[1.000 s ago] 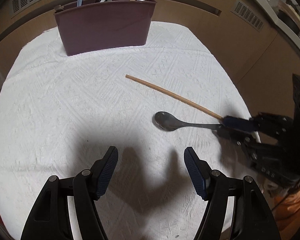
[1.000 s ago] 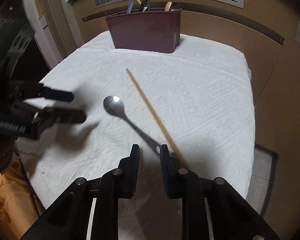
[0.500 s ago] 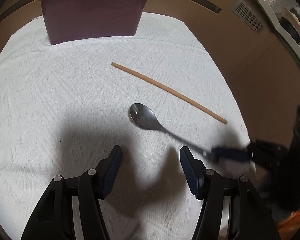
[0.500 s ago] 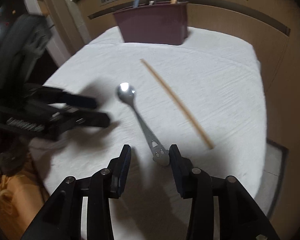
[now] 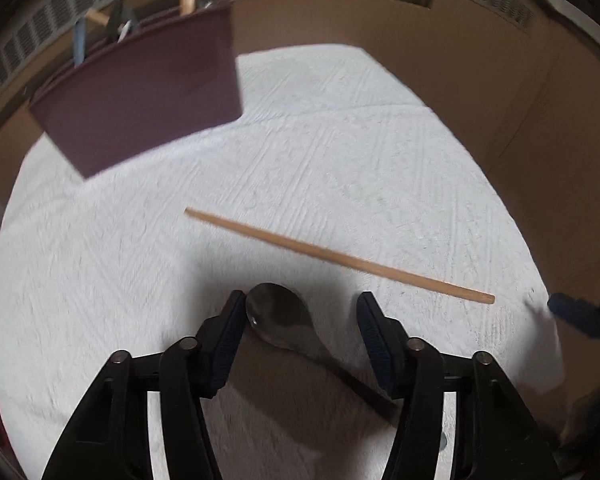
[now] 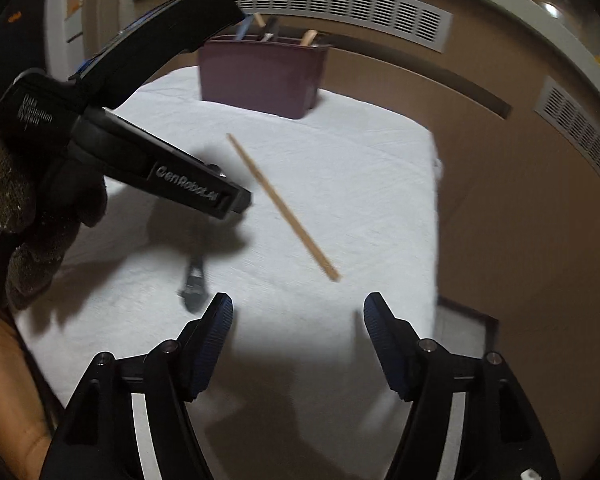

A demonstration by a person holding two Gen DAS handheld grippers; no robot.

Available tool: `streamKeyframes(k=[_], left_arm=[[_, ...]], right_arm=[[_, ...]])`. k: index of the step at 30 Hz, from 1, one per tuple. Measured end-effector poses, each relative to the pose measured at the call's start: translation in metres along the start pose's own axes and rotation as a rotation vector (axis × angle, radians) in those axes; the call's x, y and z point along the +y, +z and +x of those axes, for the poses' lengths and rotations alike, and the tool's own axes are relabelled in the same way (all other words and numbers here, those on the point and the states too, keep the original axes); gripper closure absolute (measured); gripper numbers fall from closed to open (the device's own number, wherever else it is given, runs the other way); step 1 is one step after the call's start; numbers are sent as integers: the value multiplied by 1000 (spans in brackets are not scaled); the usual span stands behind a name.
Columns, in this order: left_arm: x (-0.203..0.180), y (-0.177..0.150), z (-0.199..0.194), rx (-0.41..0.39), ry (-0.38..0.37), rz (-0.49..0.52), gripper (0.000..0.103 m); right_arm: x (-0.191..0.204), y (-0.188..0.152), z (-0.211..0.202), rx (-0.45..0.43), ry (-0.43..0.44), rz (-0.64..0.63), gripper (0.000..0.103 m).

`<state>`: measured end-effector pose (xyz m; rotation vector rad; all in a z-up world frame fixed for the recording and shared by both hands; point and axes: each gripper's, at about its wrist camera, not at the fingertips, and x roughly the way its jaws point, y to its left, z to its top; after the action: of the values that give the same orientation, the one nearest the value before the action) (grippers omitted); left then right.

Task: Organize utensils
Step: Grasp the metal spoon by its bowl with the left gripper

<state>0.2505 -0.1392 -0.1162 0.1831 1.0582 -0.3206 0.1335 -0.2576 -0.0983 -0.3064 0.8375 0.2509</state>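
Nearest in the left wrist view, the left hand-held gripper point(image 5: 300, 332) points down at the white-clothed worktop point(image 5: 340, 152) with its jaws closing around the bowl of a metal spoon point(image 5: 280, 322). The bowl lies between the pads, right against the left finger point(image 5: 230, 334) and clear of the right one, so nothing is pinched yet. The spoon's handle runs back toward the near right, passing under the right finger.

In the right wrist view, the right hand-held gripper point(image 6: 298, 332) has its jaws spreading, with nothing between them; only bare cloth shows in the gap. The spoon's handle end point(image 6: 194, 280) lies just beyond its left fingertip. A gloved hand point(image 6: 32, 216) carries the left tool at the left edge.

Just beyond the spoon a single wooden chopstick point(image 5: 340, 258) lies slantwise on the cloth, apart from it.

At the far edge stands a maroon utensil holder point(image 5: 140, 96), with several handles sticking up from it.
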Motion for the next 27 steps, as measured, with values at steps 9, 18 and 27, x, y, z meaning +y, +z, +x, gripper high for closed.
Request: streamKeyframes(k=[9, 18, 27], left_arm=[[11, -11, -9, 56, 18, -7, 58], [2, -8, -16, 72, 109, -60, 58], [-6, -2, -3, 119, 67, -92, 58]], right_arm=[[-31, -3, 7, -15, -36, 140, 34], [-39, -7, 3, -49, -73, 214, 32], [-40, -12, 2, -75, -47, 238, 30]])
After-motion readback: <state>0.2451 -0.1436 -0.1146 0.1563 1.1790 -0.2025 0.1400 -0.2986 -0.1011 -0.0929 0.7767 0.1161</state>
